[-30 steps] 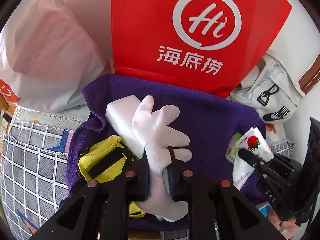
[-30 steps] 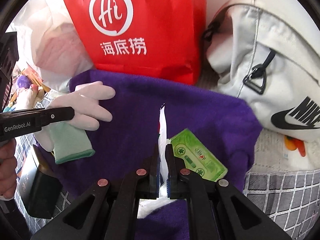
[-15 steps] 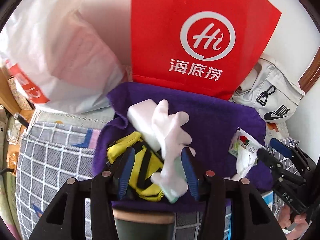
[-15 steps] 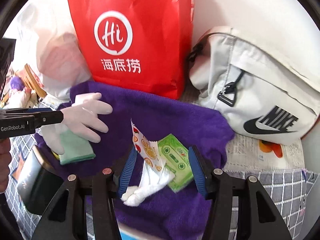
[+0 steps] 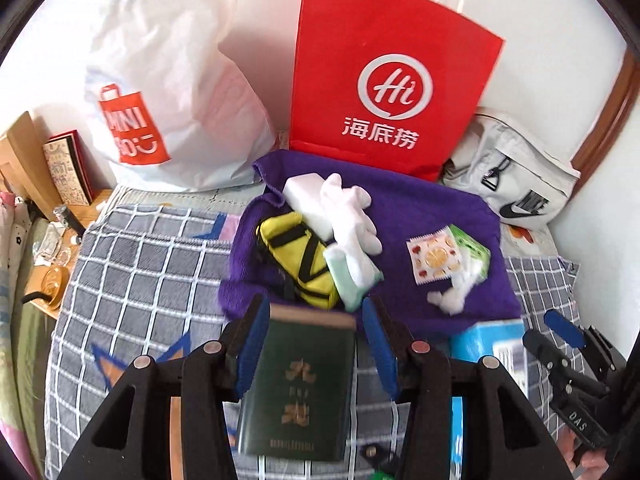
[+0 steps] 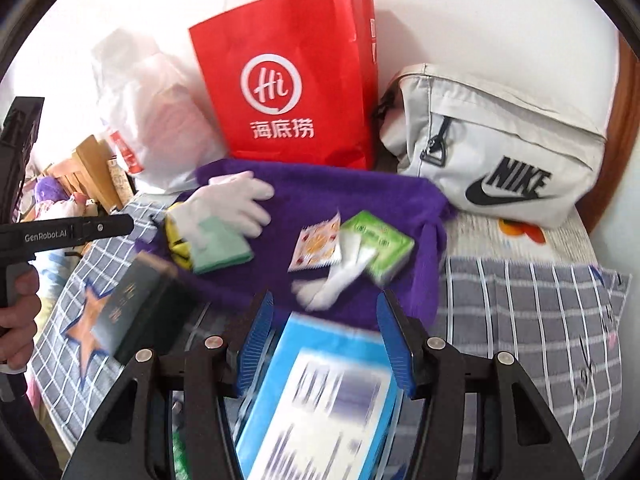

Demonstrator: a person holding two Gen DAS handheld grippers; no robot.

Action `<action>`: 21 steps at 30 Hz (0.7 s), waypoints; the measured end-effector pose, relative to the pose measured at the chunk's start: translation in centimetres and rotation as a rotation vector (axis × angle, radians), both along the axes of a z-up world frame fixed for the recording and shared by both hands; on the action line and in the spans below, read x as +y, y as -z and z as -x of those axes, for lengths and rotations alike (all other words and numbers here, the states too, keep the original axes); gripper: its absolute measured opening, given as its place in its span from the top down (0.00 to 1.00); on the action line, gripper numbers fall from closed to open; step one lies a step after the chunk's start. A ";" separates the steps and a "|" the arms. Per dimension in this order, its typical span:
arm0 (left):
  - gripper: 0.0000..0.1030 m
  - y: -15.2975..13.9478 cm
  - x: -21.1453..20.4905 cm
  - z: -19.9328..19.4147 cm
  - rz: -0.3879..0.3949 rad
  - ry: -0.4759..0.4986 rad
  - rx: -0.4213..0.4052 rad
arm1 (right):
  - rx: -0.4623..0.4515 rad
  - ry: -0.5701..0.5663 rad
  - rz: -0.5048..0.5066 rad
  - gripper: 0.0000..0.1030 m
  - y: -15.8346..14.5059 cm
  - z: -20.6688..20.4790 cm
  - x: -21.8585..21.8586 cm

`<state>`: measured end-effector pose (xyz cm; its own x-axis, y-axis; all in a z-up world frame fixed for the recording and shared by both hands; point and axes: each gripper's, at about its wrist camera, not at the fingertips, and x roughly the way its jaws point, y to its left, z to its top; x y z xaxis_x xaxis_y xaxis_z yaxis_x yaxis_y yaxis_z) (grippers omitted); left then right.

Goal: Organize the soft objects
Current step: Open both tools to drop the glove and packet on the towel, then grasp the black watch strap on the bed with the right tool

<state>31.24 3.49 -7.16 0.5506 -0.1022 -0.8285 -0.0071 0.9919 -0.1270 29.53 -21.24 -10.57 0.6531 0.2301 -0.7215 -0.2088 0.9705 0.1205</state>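
A: Soft stuff, where is it sitting?
B: All lying on the purple towel [image 5: 420, 216], which is spread on the checked bedding [image 5: 140, 264]. White glove [image 5: 352, 216] is lying over a white block [image 5: 306, 196] and touching the yellow pouch [image 5: 298, 258] on its left; its green cuff is pointing near.
A: Right half of the towel?
B: Fruit-print sachet [image 6: 316, 246] is resting just beside a green tissue pack [image 6: 378, 240], with a white crumpled piece [image 6: 332, 280] lying near of them.
A: Left gripper [image 5: 312, 344]?
B: Jaws are standing apart, having just been opening; nothing clamped. A dark green booklet [image 5: 300, 384] is showing between the blue pads [image 5: 254, 344], lying on the bedding below, near of the towel edge. Blurry.
A: Right gripper [image 6: 328, 340]?
B: Same, jaws just been opening and standing apart, holding nothing. A light blue box [image 6: 320, 400] is showing between them underneath, motion-blurred. A hand [image 6: 18, 320] is gripping the left gripper's handle at far left in the right wrist view.
A: Background?
B: Red paper bag [image 5: 388, 80] is standing at the towel's far edge, white plastic bag [image 5: 168, 92] to its left, grey sling bag [image 6: 500, 152] to its right, all against the wall.
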 end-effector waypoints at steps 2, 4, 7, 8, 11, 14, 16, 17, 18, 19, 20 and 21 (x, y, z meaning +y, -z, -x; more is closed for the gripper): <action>0.55 -0.2 -0.1 1.5 -0.009 -0.002 -0.008 | -0.005 -0.004 0.000 0.48 -0.1 1.9 0.4; 0.55 -0.1 -0.2 2.7 -0.011 0.001 -0.008 | -0.007 -0.004 -0.003 0.48 -0.1 3.7 0.8; 0.55 0.2 -0.2 4.8 -0.015 0.003 -0.005 | -0.008 -0.013 -0.021 0.48 -0.1 6.7 1.2; 0.55 0.4 -0.2 5.4 -0.013 0.002 -0.005 | -0.006 -0.017 -0.021 0.50 0.1 7.8 1.3; 0.55 0.9 0.0 7.4 0.001 -0.003 -0.004 | 0.003 -0.023 -0.023 0.69 0.6 10.6 1.6; 0.55 1.6 0.1 8.8 0.005 -0.004 0.003 | 0.022 -0.045 -0.043 0.73 1.5 13.0 2.1; 0.55 2.1 0.2 9.6 0.012 -0.003 0.010 | 0.027 -0.062 -0.035 0.73 2.1 14.5 2.7; 0.55 2.3 0.3 10.0 0.013 -0.001 0.010 | 0.032 -0.075 -0.033 0.73 2.6 15.1 3.1; 0.55 2.5 0.4 10.5 0.015 0.000 0.010 | 0.043 -0.086 -0.035 0.73 3.0 15.5 3.5; 0.55 2.6 0.5 10.9 0.018 -0.001 0.010 | 0.053 -0.089 -0.036 0.73 3.4 15.8 3.8; 0.55 2.8 0.7 11.2 0.023 -0.002 0.011 | 0.063 -0.086 -0.034 0.73 3.9 16.0 4.1; 0.55 2.9 0.9 11.6 0.028 -0.001 0.012 | 0.071 -0.078 -0.028 0.73 4.4 16.1 4.4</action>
<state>19.68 4.35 -10.09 0.5410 -0.1253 -0.8316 -0.0098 0.9878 -0.1551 13.46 -16.81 -15.01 0.5797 0.2993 -0.7579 -0.2739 0.9476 0.1647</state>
